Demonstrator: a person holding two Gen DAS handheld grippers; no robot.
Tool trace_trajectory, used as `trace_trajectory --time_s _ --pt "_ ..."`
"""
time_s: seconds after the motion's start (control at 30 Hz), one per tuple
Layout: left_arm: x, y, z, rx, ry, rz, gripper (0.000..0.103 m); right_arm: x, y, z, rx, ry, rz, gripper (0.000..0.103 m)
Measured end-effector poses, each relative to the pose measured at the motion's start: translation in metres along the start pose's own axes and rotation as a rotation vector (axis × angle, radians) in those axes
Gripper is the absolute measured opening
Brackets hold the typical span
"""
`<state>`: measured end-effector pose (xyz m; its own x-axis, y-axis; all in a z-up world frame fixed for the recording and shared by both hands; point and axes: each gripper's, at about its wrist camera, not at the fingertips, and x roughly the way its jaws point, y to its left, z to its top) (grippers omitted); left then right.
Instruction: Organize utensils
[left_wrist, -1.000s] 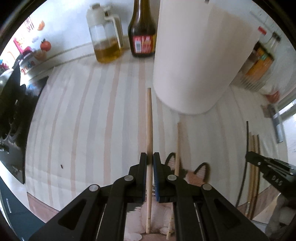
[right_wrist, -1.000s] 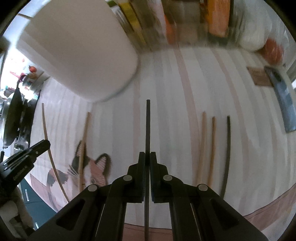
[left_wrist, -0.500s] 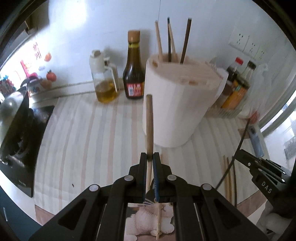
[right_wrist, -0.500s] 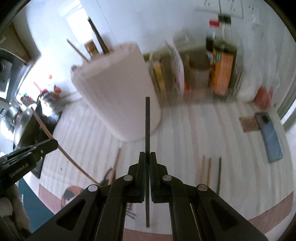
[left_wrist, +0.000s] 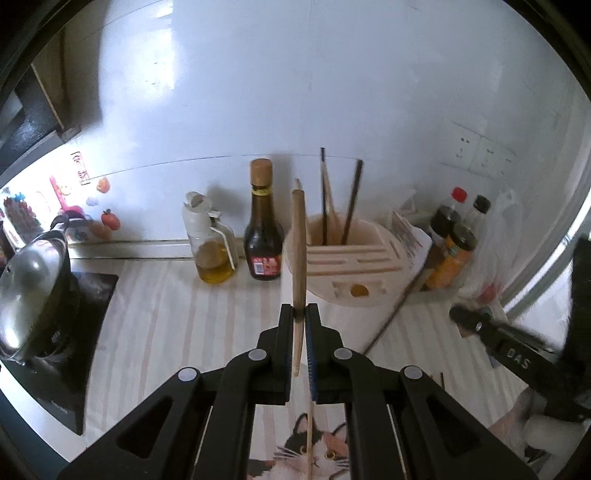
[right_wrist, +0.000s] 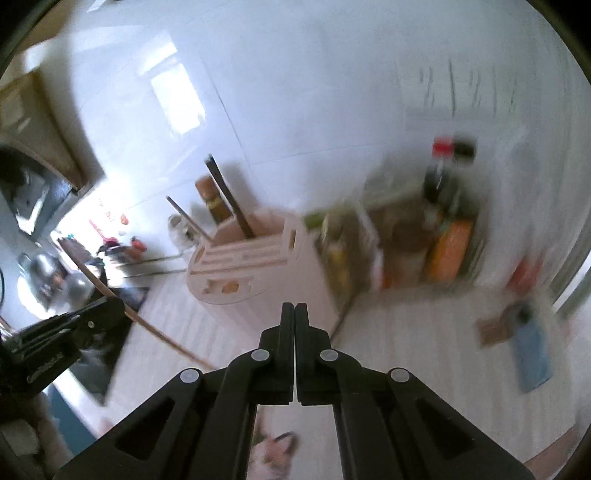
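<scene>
Striped counter (left_wrist: 177, 321): left claw (left_wrist: 300, 312) clamps chopstick (left_wrist: 298, 251).

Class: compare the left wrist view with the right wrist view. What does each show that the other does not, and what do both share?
Left wrist only: the red label on the sauce bottle. Right wrist only: the blue phone lying flat. Both: the utensil holder, and the left hand-held gripper clamped on a wooden chopstick.
</scene>
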<state>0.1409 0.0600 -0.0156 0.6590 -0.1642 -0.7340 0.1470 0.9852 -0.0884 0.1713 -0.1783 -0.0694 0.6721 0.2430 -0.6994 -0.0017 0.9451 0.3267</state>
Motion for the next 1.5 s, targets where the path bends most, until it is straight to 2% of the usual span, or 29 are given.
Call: trace_trajectory --time_s 0.1,0.2,0.3,0.37,0.47,0.57,0.73,0.9,1.03,1.07,1.23,1.43,1.5 --pt "0.008 0.009 -0.002 -0.025 0.005 0.025 0.004 0.035 -0.036 -0.007 0.205 0.146 0.058 0.001" --pt "0.022 0.022 -0.009 -0.058 0.035 0.060 0.004 0.065 -0.066 -0.030 0.342 0.247 0.051 0.007" --pt "0.036 0.031 -0.015 -0.072 0.066 0.096 0.004 0.090 -0.093 -0.051 0.473 0.293 0.029 0.019" --pt "0.048 0.037 -0.019 -0.073 0.084 0.140 0.004 0.106 -0.108 -0.061 0.544 0.306 0.018 0.031" --pt "0.061 0.046 -0.020 -0.091 0.102 0.186 0.004 0.126 -0.127 -0.071 0.633 0.345 -0.041 0.033" --pt "0.072 0.052 -0.019 -0.112 0.113 0.214 0.004 0.135 -0.135 -0.071 0.654 0.346 -0.100 0.033" --pt "0.084 0.057 -0.015 -0.117 0.125 0.243 0.004 0.162 -0.137 -0.059 0.612 0.364 -0.238 0.033" --pt "0.090 0.058 -0.013 -0.117 0.134 0.254 0.004 0.193 -0.120 -0.044 0.479 0.419 -0.384 0.033" --pt "0.093 0.057 -0.014 -0.119 0.141 0.253 0.004 0.209 -0.101 -0.040 0.316 0.467 -0.494 0.017" --pt "0.093 0.057 -0.014 -0.119 0.143 0.251 0.004 0.211 -0.097 -0.041 0.272 0.472 -0.500 0.011" --pt "0.090 0.057 -0.015 -0.117 0.145 0.240 0.004 0.203 -0.086 -0.060 0.132 0.526 -0.459 0.007" --pt "0.083 0.054 -0.022 -0.105 0.154 0.227 0.004 0.180 -0.065 -0.101 -0.046 0.637 -0.374 0.006" --pt "0.082 0.052 -0.026 -0.100 0.161 0.221 0.004 0.176 -0.061 -0.111 -0.069 0.661 -0.364 0.006"
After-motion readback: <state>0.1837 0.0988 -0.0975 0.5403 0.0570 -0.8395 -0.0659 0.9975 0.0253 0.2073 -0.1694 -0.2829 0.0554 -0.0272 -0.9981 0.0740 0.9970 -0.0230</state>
